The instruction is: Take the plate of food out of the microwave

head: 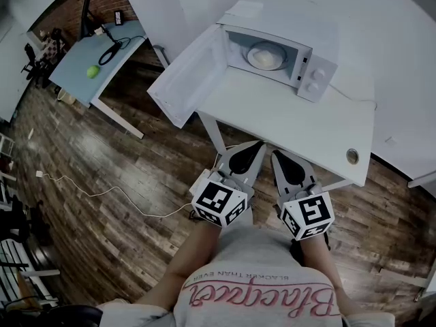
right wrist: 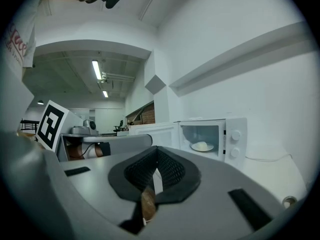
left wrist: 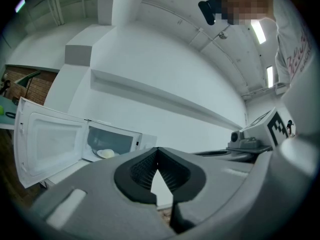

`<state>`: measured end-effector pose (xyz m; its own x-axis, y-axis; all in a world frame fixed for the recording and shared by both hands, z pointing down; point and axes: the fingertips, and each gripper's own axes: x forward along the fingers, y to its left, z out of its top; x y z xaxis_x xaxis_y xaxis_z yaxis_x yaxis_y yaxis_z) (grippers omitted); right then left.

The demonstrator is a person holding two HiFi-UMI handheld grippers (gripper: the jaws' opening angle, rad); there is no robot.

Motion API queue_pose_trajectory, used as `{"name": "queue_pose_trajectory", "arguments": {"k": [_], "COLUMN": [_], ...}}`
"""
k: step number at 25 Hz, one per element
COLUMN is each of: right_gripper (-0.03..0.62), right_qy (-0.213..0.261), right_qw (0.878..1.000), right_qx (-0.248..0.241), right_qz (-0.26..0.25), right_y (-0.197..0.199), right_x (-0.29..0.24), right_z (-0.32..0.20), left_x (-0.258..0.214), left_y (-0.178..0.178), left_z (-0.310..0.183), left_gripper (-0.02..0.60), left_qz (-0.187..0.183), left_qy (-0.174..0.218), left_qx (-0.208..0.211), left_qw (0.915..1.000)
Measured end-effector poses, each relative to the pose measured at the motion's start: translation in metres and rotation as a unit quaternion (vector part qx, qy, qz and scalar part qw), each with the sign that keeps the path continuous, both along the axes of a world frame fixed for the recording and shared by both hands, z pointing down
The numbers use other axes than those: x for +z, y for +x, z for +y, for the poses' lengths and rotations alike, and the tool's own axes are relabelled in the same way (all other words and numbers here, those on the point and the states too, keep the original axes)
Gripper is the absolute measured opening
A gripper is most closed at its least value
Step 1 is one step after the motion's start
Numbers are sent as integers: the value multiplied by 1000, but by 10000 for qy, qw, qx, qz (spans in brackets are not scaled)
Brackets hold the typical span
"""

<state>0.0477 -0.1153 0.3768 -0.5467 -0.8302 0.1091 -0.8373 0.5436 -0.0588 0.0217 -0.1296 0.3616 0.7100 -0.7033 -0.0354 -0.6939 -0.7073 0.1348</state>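
Note:
A white microwave (head: 315, 75) stands at the back of a white table (head: 300, 125) with its door (head: 185, 75) swung wide open to the left. Inside sits a white plate with a pale mound of food (head: 265, 56), also seen as the plate (left wrist: 105, 154) in the left gripper view and the plate (right wrist: 202, 146) in the right gripper view. My left gripper (head: 258, 144) and right gripper (head: 275, 154) hover side by side at the table's front edge, well short of the microwave. Both point toward it, level, with jaws shut and nothing held. The left gripper (left wrist: 158, 149) and right gripper (right wrist: 157, 149) show their tips touching.
A round cable hole (head: 352, 156) sits at the table's front right corner. To the far left stands a light blue desk (head: 102, 63) with a green ball (head: 92, 71) and a cable. A white cord (head: 102, 193) trails over the wooden floor. White walls stand behind the microwave.

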Motion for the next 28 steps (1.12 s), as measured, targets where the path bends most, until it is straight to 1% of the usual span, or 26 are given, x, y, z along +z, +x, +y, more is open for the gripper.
{"name": "queue_pose_trajectory", "arguments": {"k": [12,16,24,28], "right_gripper": [12,12,12,14], "right_qy": [-183,-302,-437,-517], "right_qw": [9998,9995,9990,9986], "right_qx": [11,37,72,68], "right_qz": [-107,-117,-87,-21], "right_y": [-5,-4,-7,-12], "right_x": [7,14,18,22], "right_z": [-39,-52,-89,-101], "left_x": [3,8,16,17], "left_y": [-1,-3,-9,-13], "left_z": [-33,-47,-82,-96], "left_gripper": [6,6,6,6], "left_qz": [-86,-18,-32,61], "left_qy": [-110,-166,-310,-382], "left_qx": [123,102,75,120], "left_qw": [9998,9998,9995,9992]}}
